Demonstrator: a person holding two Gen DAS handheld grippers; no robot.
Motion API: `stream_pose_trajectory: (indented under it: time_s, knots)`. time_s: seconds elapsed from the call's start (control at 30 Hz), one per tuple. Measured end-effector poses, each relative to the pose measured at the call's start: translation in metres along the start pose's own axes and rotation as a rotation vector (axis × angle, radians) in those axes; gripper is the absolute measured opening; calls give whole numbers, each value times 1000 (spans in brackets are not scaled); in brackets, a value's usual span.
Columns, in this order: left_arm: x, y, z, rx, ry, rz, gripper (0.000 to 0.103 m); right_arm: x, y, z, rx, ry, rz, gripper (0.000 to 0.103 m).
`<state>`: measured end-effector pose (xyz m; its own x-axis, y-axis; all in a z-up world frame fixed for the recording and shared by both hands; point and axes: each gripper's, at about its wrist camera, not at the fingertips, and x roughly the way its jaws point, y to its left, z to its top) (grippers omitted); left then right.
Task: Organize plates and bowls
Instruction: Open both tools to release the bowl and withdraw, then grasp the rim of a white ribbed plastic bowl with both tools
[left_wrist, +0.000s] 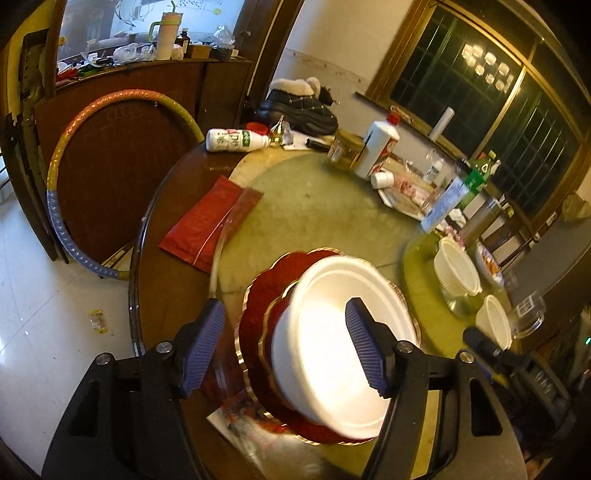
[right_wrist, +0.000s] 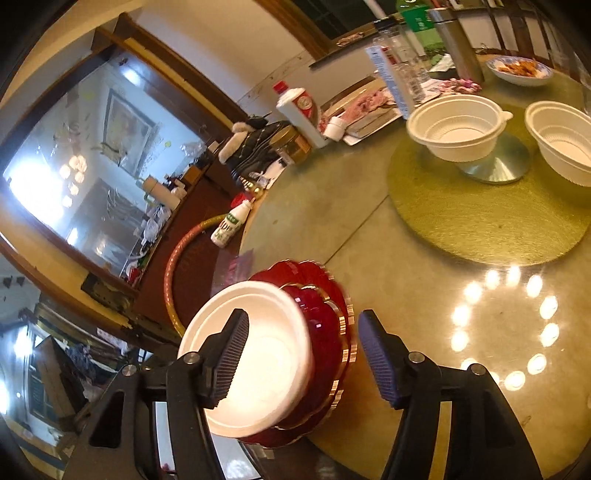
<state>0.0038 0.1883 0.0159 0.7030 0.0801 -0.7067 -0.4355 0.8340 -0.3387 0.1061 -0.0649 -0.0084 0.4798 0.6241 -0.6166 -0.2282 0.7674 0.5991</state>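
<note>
A white foam bowl (left_wrist: 332, 332) sits on a stack of red gold-rimmed plates (left_wrist: 258, 314) on the glass turntable (left_wrist: 314, 206). My left gripper (left_wrist: 284, 343) is open above them, one finger over the bowl's inside, the other left of the plates. In the right wrist view the same bowl (right_wrist: 266, 354) and red plates (right_wrist: 328, 317) lie between the fingers of my open right gripper (right_wrist: 303, 354). Two more white bowls stand on a green mat (right_wrist: 480, 229): one (right_wrist: 458, 125) on a metal disc, one (right_wrist: 565, 144) at the right edge.
A red packet (left_wrist: 207, 221) and a lying white bottle (left_wrist: 236, 140) are at the table's left. A white liquor bottle (left_wrist: 380, 147), jar, tray, glasses and a food dish (right_wrist: 521, 70) crowd the far side. A hoop (left_wrist: 59, 206) leans on a folded table.
</note>
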Motion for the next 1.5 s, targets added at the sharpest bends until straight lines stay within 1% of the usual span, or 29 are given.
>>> stream_pose_trajectory:
  time_s: [0.07, 0.17, 0.2, 0.3, 0.4, 0.5, 0.57, 0.63, 0.7, 0.73, 0.77, 0.87, 0.97, 1.0, 1.07, 1.17, 1.2, 1.27, 1.3, 1.33, 1.37, 1.4, 1.43, 1.47, 1.5]
  knots:
    - [0, -15, 3, 22, -4, -16, 67, -6, -14, 3, 33, -10, -3, 64]
    - [8, -51, 5, 100, 21, -56, 67, -21, -35, 5, 68, -40, 6, 64]
    - [11, -64, 5, 130, 41, -70, 67, -24, -40, 7, 74, -46, 6, 65]
    - [28, -106, 7, 186, 144, -133, 67, -36, -65, 13, 92, -61, 3, 65]
    - [40, -138, 7, 215, 199, -144, 67, -47, -91, 20, 118, -67, -7, 65]
    - [58, -174, 8, 226, 284, -159, 67, -58, -111, 33, 128, -61, -16, 65]
    - [64, -191, 9, 232, 291, -145, 67, -69, -118, 49, 118, -65, -6, 65]
    - [72, -212, 12, 244, 271, -135, 67, -78, -124, 72, 94, -71, 13, 65]
    - [81, -227, 16, 249, 254, -121, 67, -82, -131, 100, 85, -82, -3, 65]
    - [88, -234, 17, 240, 254, -118, 67, -82, -133, 114, 77, -84, -27, 65]
    - [95, -240, 19, 232, 258, -122, 67, -80, -136, 127, 66, -85, -48, 65]
    - [122, -257, 24, 201, 271, -94, 67, -66, -148, 167, 58, -94, -117, 65]
    - [153, -272, 25, 169, 283, -67, 67, -44, -162, 197, 76, -84, -125, 65]
    - [161, -274, 24, 151, 298, -53, 67, -36, -165, 205, 79, -73, -131, 64]
    - [184, -278, 21, 105, 340, -39, 67, -12, -174, 221, 96, -44, -173, 63]
    - [203, -281, 20, 72, 356, -15, 67, 12, -185, 236, 95, -16, -218, 61]
    - [209, -282, 21, 59, 351, -4, 67, 18, -187, 238, 95, -7, -230, 59]
    - [217, -286, 22, 49, 342, 7, 67, 34, -194, 244, 90, 27, -267, 51]
    - [220, -288, 22, 50, 339, 11, 67, 40, -198, 245, 94, 40, -290, 50]
    - [225, -291, 21, 53, 342, 19, 67, 48, -205, 246, 109, 60, -319, 45]
    - [230, -292, 20, 58, 353, 21, 67, 54, -210, 246, 125, 76, -326, 34]
    - [237, -293, 17, 58, 376, 28, 65, 60, -214, 245, 143, 96, -320, 28]
    - [241, -292, 15, 60, 394, 36, 51, 65, -216, 243, 148, 114, -320, 18]
    - [246, -291, 12, 74, 413, 33, 33, 69, -216, 240, 138, 131, -316, 18]
    - [248, -292, 10, 96, 421, 29, 25, 69, -214, 237, 129, 131, -307, 18]
